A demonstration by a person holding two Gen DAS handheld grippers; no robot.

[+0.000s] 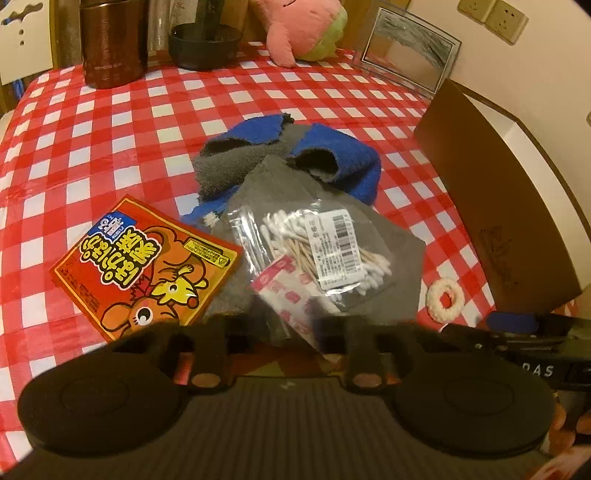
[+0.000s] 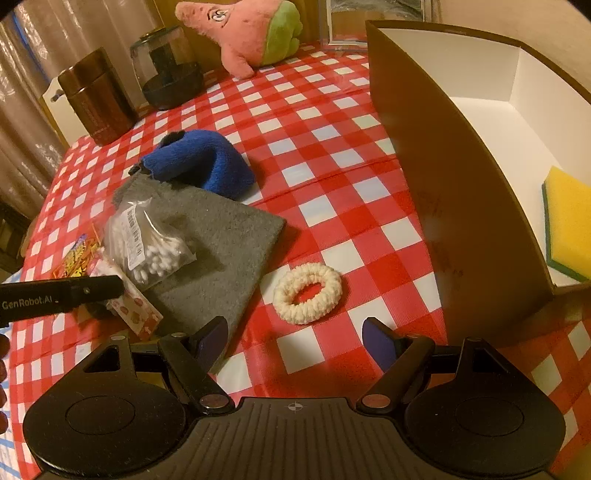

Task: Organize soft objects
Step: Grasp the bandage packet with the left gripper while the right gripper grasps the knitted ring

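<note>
In the left wrist view my left gripper (image 1: 286, 332) is blurred at the near edge of a pile, shut on a small pink-patterned packet (image 1: 284, 295). From the right wrist view its black tip (image 2: 110, 290) rests on that packet (image 2: 133, 314). The pile holds a bag of cotton swabs (image 1: 321, 251), a grey felt cloth (image 2: 221, 243), a blue and grey fleece cloth (image 1: 288, 155) and an orange cartoon packet (image 1: 144, 266). My right gripper (image 2: 295, 339) stands open just short of a cream scrunchie (image 2: 306, 291), nothing between its pads. A pink star plush (image 2: 251, 33) sits at the back.
A brown box (image 2: 424, 184) with white inside stands at the right, a yellow sponge (image 2: 569, 225) lying in it. A brown canister (image 2: 96, 96), a dark bowl (image 2: 173, 85) and a picture frame (image 1: 406, 55) line the back of the red checked table (image 2: 332, 122).
</note>
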